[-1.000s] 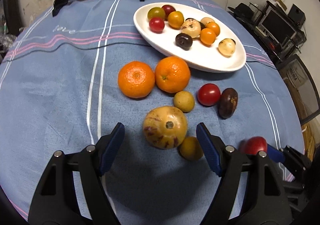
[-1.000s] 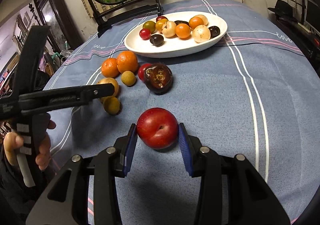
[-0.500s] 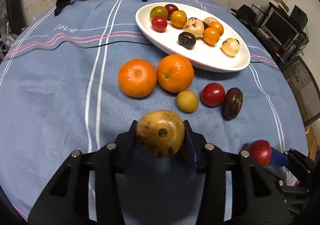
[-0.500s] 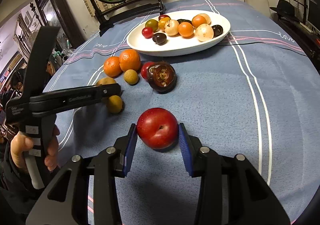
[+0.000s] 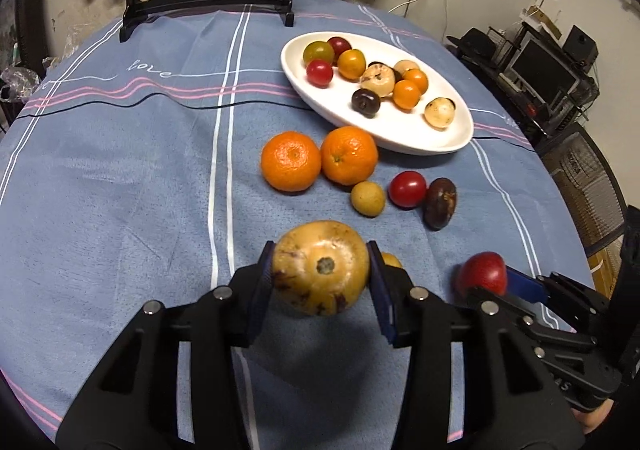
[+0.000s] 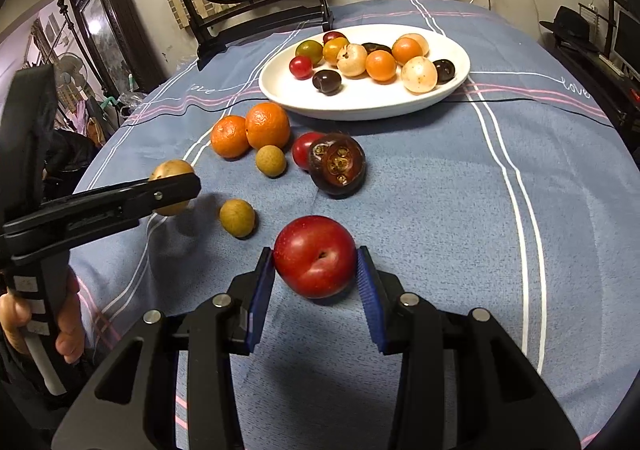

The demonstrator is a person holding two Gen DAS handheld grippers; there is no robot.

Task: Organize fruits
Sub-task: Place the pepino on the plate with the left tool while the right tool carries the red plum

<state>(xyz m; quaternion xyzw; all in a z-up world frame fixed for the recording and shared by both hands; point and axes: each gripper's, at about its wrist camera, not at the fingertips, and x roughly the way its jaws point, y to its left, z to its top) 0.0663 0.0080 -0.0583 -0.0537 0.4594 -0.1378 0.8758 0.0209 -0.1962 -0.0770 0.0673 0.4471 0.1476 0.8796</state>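
The yellow-brown speckled fruit [image 5: 320, 268] sits pinched between the blue pads of the left tongs [image 5: 320, 282], which have just been closing on it; its shadow falls on the blue striped cloth below, so it looks clear of the surface [image 5: 120, 209], near the front edge; a small tan longan [image 6: 237, 217] lies just beside it on the cloth. To the right, the red plum [image 6: 315, 256] is gripped by the right tongs [image 6: 316, 282], pads against both sides, low over the cloth; whether it touches, I cannot tell. Toward the middle of the surface: two mandarins [image 5: 318, 159] touching, then another longan [image 5: 368, 198], a red tomato [image 5: 408, 189] and a dark purple fruit [image 5: 440, 203] in a row. Toward the far right edge, the white oval plate [image 5: 448, 137] holds small mixed fruits.
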